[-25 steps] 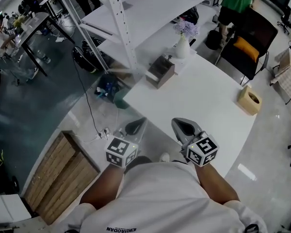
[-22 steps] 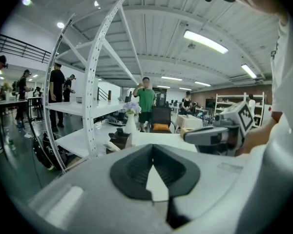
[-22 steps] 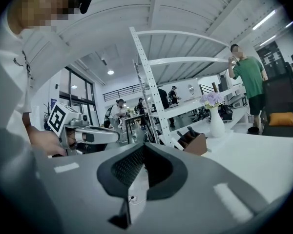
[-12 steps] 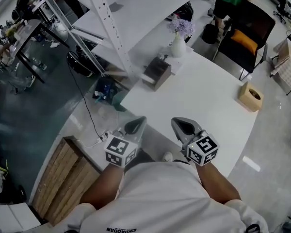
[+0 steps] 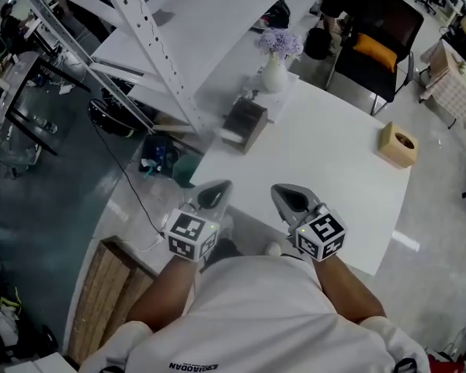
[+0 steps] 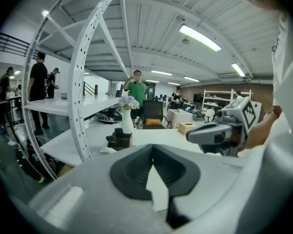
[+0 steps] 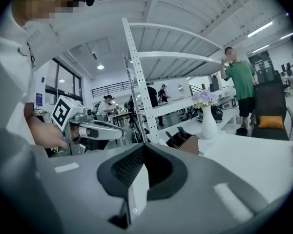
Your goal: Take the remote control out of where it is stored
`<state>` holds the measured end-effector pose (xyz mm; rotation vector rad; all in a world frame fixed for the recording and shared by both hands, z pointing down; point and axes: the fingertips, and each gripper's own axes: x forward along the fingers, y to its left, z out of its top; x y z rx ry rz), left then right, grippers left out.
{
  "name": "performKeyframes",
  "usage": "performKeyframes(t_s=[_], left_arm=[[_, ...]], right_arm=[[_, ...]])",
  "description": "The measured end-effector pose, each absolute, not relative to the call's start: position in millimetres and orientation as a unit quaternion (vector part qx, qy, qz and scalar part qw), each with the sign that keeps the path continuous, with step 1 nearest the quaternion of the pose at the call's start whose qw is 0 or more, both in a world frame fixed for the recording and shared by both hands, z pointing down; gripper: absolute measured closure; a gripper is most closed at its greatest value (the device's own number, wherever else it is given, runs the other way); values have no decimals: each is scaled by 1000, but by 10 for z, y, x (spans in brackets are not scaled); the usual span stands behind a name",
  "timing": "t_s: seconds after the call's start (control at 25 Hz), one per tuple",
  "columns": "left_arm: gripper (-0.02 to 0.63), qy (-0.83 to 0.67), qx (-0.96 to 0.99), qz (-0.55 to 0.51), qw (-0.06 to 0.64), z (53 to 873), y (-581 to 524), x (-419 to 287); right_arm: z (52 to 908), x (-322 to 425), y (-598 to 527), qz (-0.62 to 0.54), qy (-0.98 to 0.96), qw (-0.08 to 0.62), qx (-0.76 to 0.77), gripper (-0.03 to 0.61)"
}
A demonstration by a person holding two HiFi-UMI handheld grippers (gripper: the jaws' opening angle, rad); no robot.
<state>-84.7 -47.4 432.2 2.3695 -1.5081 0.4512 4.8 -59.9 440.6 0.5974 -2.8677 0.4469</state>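
Head view: the left gripper and right gripper are side by side at the near edge of the white table, with bare tabletop ahead. A brown holder sits at 12 o'clock on the far-left edge, and a tissue box at 2 o'clock. The right gripper view alone resolves a dark remote control upright in the holder. In both gripper views the jaws are together and empty.

Bright ceiling strip lights flood the room, the white table glares, and both gripper views warp toward black corners.
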Motion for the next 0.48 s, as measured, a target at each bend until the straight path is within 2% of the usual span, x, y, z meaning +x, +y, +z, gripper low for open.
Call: performKeyframes(t_s=[0.48], left_arm=[[612,-471,850,172,164,4594,-919,-1411]], right_arm=[[4651,-652,-1021,139,-950,125,248,572]])
